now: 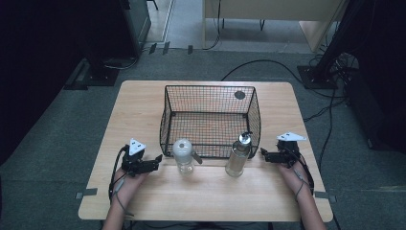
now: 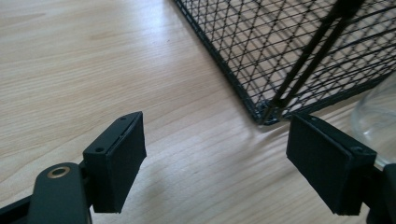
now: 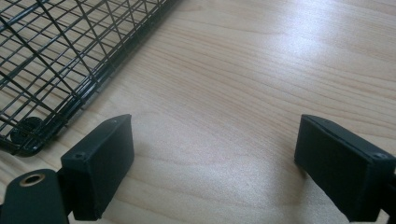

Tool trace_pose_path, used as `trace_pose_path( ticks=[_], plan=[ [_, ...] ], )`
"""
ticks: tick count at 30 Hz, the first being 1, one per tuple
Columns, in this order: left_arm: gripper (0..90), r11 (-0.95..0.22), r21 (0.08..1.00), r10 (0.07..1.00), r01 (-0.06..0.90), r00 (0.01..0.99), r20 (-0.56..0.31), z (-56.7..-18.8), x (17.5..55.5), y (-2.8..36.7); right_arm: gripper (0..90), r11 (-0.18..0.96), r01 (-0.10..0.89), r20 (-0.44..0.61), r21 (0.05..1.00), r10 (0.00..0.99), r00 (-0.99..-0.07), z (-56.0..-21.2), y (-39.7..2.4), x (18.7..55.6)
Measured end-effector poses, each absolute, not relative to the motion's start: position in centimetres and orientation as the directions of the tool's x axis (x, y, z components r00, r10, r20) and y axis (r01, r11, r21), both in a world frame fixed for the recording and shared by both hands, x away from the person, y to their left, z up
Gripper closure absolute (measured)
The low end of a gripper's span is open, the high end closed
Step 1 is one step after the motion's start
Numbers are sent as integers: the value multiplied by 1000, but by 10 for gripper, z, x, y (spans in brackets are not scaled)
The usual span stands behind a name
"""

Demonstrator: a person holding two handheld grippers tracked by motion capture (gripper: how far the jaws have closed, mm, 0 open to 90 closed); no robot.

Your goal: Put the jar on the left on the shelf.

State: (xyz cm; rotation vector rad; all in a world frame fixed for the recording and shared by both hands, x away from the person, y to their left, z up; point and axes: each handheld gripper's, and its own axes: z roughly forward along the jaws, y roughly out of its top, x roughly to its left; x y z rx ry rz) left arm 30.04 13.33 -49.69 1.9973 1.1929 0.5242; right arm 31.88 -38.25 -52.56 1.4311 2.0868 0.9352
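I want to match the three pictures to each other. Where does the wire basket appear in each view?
High view: the basket stands at the table's middle, behind two bottles.
Left gripper view: its lower corner sits upper right, above the open left gripper.
Right gripper view: its bottom edge fills the upper left, beyond the open right gripper.
Shared landmark: the black mesh on light wood.

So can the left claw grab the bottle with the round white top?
Probably yes. The left claw is open beside the bottle with the round white top, with bare table between them; the wire basket stands behind.
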Motion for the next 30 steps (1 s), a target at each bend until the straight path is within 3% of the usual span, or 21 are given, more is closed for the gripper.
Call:
trace_pose_path(
  ticks=[22,30],
  plan=[
    [199,-308,835,832,456,555,4,-476,274,114,115,232,635,19,737,932,-362,-525,-383,319],
    [199,-317,832,819,455,574,-2,-465,266,108,115,231,634,19,738,932,-362,-526,-383,319]
  ],
)
